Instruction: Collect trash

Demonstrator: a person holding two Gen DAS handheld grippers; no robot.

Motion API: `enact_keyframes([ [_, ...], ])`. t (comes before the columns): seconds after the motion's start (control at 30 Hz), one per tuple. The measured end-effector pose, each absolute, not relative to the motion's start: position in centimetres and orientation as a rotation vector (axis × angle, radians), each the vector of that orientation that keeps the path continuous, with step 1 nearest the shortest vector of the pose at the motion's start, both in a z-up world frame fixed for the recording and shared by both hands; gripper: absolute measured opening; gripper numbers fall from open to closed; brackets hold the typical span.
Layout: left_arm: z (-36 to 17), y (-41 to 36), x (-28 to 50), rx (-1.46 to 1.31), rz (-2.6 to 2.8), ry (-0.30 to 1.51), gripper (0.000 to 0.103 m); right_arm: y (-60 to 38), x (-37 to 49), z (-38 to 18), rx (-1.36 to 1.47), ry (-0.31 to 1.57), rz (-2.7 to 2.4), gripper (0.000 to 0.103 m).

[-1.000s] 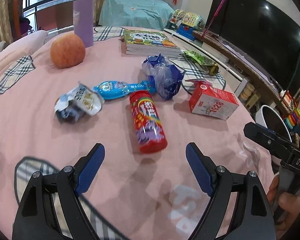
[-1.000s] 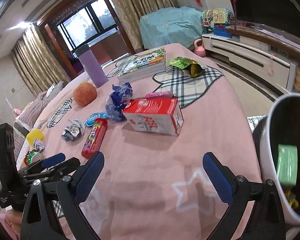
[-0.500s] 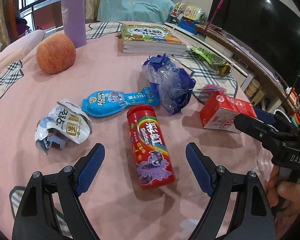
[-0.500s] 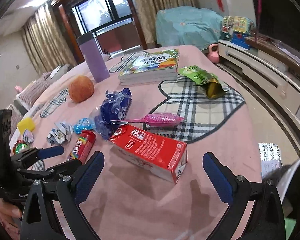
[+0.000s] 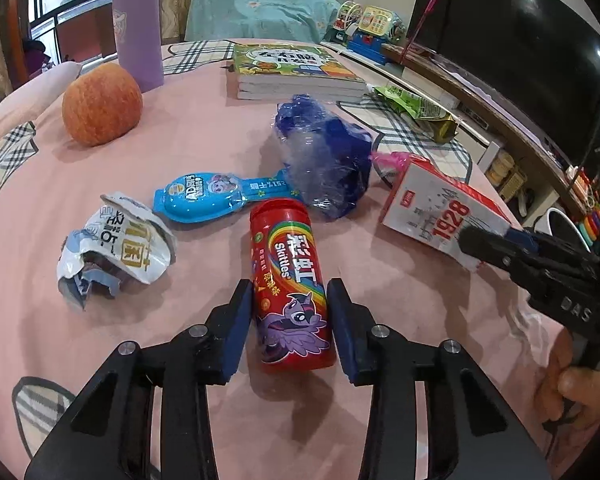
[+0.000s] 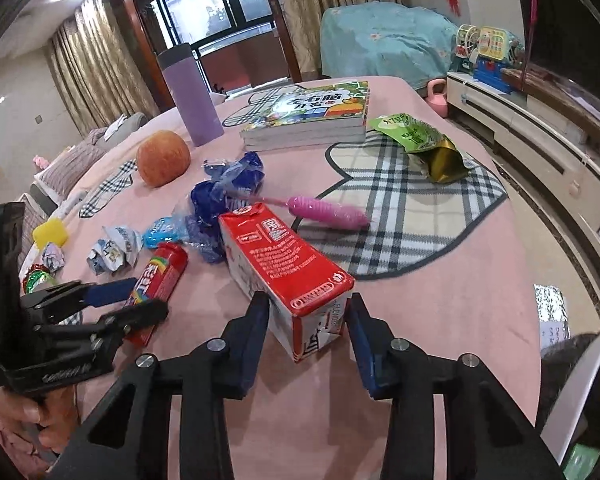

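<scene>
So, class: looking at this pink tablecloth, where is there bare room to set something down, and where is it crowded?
Free: the pink stretch between apple, book stack and blue wrapper; also the plaid patch between pink wrapper and green packet. Crowded: around the Skittles tube, blue bag and red carton.

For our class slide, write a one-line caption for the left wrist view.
Left gripper closing around a red Skittles tube lying on the pink tablecloth among wrappers.
</scene>
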State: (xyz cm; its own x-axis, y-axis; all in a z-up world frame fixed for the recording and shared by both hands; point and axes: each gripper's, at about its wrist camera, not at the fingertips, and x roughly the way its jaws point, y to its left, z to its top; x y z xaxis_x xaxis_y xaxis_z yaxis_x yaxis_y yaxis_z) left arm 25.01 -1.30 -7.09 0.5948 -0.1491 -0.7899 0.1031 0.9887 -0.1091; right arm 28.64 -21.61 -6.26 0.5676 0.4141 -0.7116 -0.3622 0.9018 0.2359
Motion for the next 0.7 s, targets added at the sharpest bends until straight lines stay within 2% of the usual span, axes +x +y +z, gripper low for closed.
enact_keyframes([
  [0.4,-6.9,-1.3,21.1,-0.053,-0.210,0.917,0.037,-21.9,22.4,-6.4,0.093,0.866,0.458,0.038],
  [0.5,-7.0,-1.2,20.8,-0.036,-0.211,0.917,0.037,-22.0,22.4,-6.3,0.105,0.857,0.464,0.049],
  [0.57,-6.9,-1.3,20.8,-0.034,-0.210,0.915,0.037,-22.1,22.9,-6.1,0.110,0.846,0.457,0.076],
  [0.6,-6.9,-1.3,20.8,-0.033,-0.211,0.915,0.037,-22.0,23.3,-6.0,0.104,0.838,0.459,0.079],
  [0.7,-7.1,-1.5,21.1,-0.025,-0.206,0.921,0.040,-21.3,24.3,-6.0,0.074,0.846,0.466,0.080],
])
